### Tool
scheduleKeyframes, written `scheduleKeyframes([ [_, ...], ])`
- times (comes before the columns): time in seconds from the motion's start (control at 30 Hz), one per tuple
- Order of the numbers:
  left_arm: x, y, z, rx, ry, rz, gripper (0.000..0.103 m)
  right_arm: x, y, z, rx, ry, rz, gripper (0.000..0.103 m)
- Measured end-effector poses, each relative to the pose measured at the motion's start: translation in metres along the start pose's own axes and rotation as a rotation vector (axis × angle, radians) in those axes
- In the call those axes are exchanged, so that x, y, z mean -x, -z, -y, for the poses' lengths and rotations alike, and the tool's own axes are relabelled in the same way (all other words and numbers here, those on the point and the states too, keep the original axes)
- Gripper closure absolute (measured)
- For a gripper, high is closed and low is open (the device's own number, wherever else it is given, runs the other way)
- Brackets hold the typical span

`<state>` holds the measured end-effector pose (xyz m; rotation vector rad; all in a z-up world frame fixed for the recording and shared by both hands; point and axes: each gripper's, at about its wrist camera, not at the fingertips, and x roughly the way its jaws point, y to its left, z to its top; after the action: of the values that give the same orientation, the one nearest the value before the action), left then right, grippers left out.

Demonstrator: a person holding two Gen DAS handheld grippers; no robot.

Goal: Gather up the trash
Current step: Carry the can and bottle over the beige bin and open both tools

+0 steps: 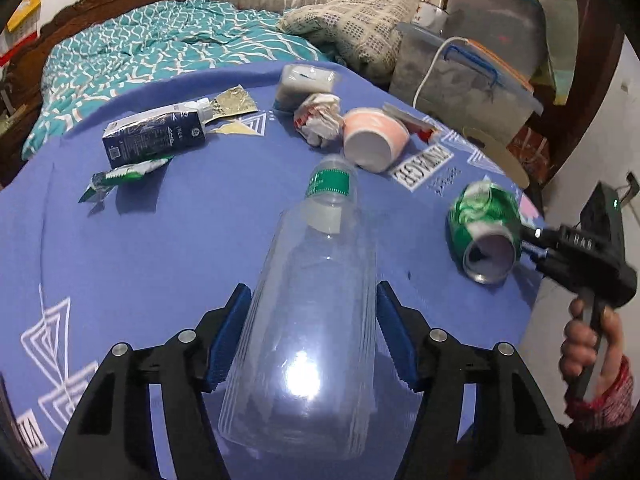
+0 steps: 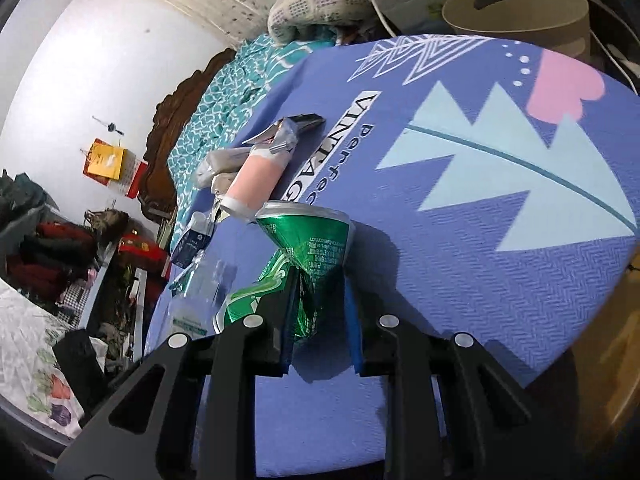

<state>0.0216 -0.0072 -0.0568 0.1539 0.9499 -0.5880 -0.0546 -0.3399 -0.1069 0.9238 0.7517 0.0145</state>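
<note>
A clear plastic bottle [image 1: 320, 264] with a green label lies lengthwise between the blue pads of my left gripper [image 1: 312, 290], cap end pointing away; both pads press on its sides. At the table's right edge, my right gripper [image 1: 532, 240] is shut on a crushed green can [image 1: 484, 236], with a hand [image 1: 588, 344] in a red sleeve on its handle. In the right wrist view the crushed can [image 2: 312, 240] is pinched at its waist by the right gripper [image 2: 320, 280]. Part of the clear bottle [image 2: 204, 280] shows blurred at the left.
On the blue patterned tablecloth [image 1: 120, 260] lie a dark carton [image 1: 156, 136], a green wrapper [image 1: 120, 178], gold foil [image 1: 234, 104], crumpled paper [image 1: 318, 120], a pink cup [image 1: 376, 140] and a white pack [image 1: 306, 80]. A round cardboard bin [image 2: 516, 12] stands past the far edge; a bed [image 1: 140, 52] lies behind.
</note>
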Motion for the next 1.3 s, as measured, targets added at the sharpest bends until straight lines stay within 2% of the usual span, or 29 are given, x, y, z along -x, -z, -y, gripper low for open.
scheduleKeyframes([
  [0.13,0.000,0.002,0.011,-0.024,-0.057,0.000,0.040,-0.003,0.007,0.006,-0.036,-0.022,-0.027,0.074],
  [0.2,0.002,0.001,0.014,-0.035,-0.091,0.007,0.035,-0.004,0.011,0.008,-0.046,-0.033,-0.037,0.070],
  [0.37,0.003,-0.002,0.018,-0.067,-0.137,0.022,0.032,0.001,0.014,0.001,-0.012,-0.034,-0.013,0.054],
  [0.43,-0.002,0.000,0.018,-0.069,-0.138,0.007,0.034,-0.002,0.015,-0.004,0.013,-0.023,-0.011,0.058],
  [0.47,-0.005,0.001,0.019,-0.069,-0.121,0.004,0.041,-0.005,0.016,-0.007,0.032,-0.018,-0.019,0.075],
  [0.57,-0.004,0.002,0.020,-0.078,-0.126,0.010,0.043,-0.012,0.019,-0.004,0.024,-0.049,-0.049,0.078],
  [0.73,0.004,-0.012,0.018,-0.027,0.002,0.003,0.044,0.003,0.009,0.005,-0.004,-0.075,0.002,0.081],
  [0.87,0.009,-0.033,0.041,-0.063,0.081,0.022,0.045,0.026,-0.009,0.023,-0.037,-0.063,0.076,0.082],
  [1.07,-0.008,-0.093,0.114,-0.204,0.231,0.027,0.045,0.068,-0.045,0.063,-0.087,-0.015,0.212,0.082],
  [1.2,-0.046,-0.140,0.176,-0.327,0.288,-0.016,0.045,0.091,-0.077,0.091,-0.099,0.057,0.314,0.082],
  [1.3,-0.079,-0.174,0.222,-0.408,0.304,-0.048,0.045,0.106,-0.108,0.116,-0.120,0.094,0.382,0.082],
])
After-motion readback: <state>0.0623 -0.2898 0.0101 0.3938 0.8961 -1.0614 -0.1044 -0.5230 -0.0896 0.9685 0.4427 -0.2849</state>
